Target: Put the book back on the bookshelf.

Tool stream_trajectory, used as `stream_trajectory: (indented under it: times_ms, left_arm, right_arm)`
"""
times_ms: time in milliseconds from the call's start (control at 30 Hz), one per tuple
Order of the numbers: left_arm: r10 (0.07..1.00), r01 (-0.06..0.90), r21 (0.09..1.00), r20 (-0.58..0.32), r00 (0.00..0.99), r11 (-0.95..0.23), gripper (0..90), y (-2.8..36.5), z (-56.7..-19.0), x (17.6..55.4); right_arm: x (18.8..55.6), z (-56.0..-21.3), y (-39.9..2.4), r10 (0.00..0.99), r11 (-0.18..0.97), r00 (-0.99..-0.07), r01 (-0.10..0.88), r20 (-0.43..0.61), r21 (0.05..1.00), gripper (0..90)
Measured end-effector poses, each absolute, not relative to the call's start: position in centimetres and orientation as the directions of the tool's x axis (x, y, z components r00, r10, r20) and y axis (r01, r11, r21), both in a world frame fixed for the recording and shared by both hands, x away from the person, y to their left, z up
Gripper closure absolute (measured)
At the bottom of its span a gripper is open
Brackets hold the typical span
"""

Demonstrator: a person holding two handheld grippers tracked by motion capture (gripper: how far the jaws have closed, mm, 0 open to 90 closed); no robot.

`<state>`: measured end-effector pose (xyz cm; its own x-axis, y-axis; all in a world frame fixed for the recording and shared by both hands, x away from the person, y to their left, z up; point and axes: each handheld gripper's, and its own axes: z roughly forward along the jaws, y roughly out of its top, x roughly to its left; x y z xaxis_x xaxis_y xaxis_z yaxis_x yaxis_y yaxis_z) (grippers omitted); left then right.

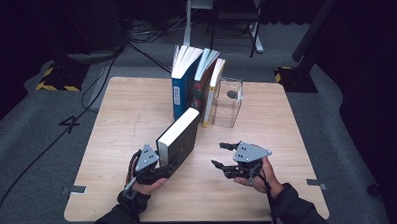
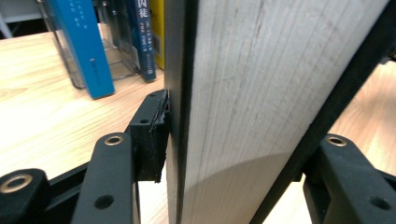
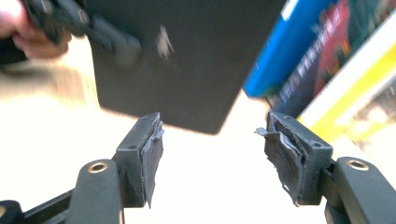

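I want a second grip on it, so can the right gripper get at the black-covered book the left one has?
Probably yes. The right gripper has open, empty jaws aimed at the black hardcover book, with bare wooden table between them; the left gripper grips its near end.

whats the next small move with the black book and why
Probably bring the right gripper in to steady the free side of the black book. The left gripper clamps its near end, pages between the fingers, and holds it upright by that end alone, apart from the row of standing books. The right gripper is open with nothing between its fingers.
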<state>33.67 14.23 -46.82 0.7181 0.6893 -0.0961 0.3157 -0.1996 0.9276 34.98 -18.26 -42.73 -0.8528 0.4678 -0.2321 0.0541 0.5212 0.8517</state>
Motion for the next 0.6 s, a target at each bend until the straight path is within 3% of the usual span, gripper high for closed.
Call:
stream_trajectory:
  times_ms: [267, 600]
  left_arm:
    - [0.599, 0.305, 0.925, -0.114, 0.793, -0.227, 47.1, 11.5, -46.8, 33.7]
    - [0.441, 0.27, 0.921, -0.126, 0.889, -0.28, 46.8, 7.4, -46.7, 33.0]
  right_arm:
    - [35.2, -43.6, -22.3, 0.518, 0.574, -0.816, 0.11, -0.257, 0.811, 36.2]
    - [35.1, -44.6, -27.5, 0.562, 0.542, -0.804, 0.181, -0.194, 0.82, 34.5]
